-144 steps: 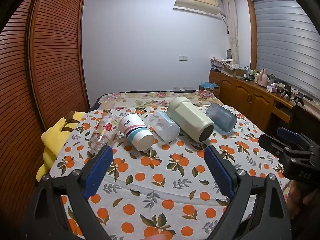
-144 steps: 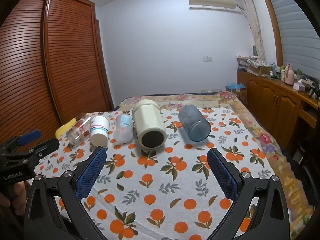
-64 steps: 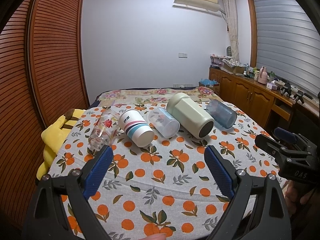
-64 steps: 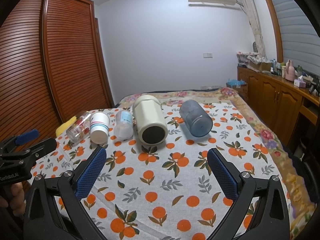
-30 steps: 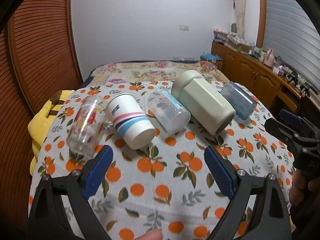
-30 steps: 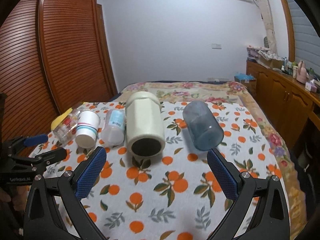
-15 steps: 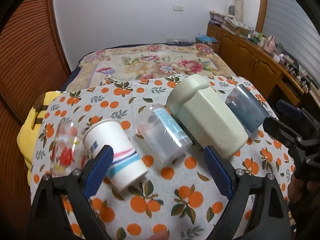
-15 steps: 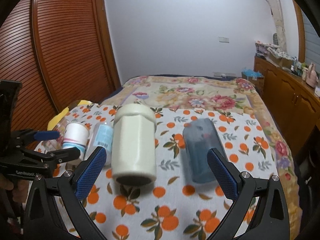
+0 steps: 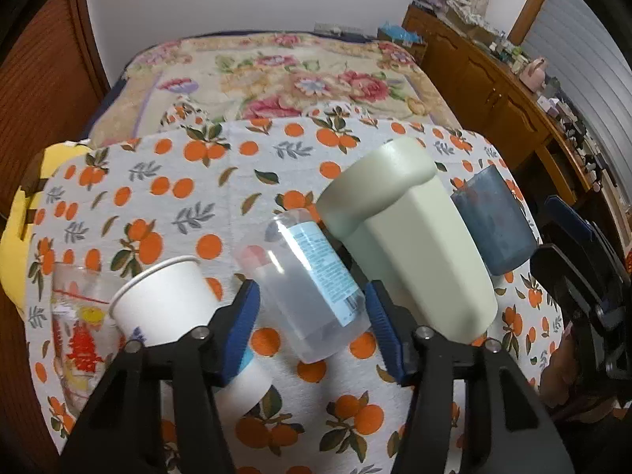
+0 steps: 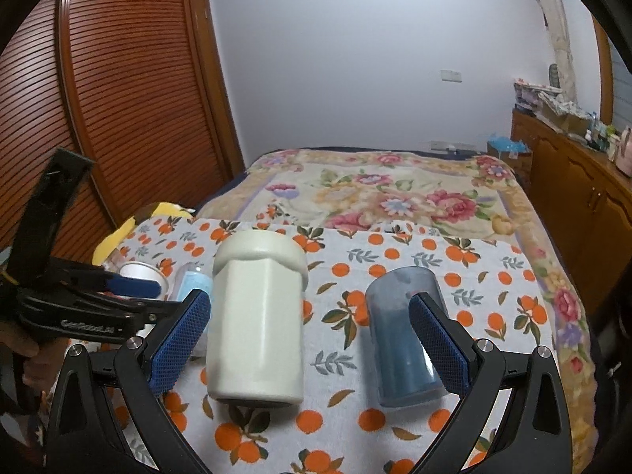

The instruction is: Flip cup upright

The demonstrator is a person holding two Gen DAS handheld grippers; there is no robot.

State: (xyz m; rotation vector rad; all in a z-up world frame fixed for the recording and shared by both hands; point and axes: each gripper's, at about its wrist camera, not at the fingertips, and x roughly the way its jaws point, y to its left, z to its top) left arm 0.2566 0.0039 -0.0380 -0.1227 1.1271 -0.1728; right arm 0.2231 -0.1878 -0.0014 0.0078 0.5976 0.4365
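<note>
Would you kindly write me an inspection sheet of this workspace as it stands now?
Surface: orange-print cloth over a floral bedspread.
Job's things: five cups lying on their sides: printed glass, striped paper cup, clear plastic cup, pale green cup, blue cup.
Clutter: yellow plush at the cloth's edge.
Grippers: left gripper open astride the clear plastic cup; right gripper open over the pale green cup.
Cables: nothing seen.
Surroundings: slatted wardrobe, cluttered sideboard.
</note>
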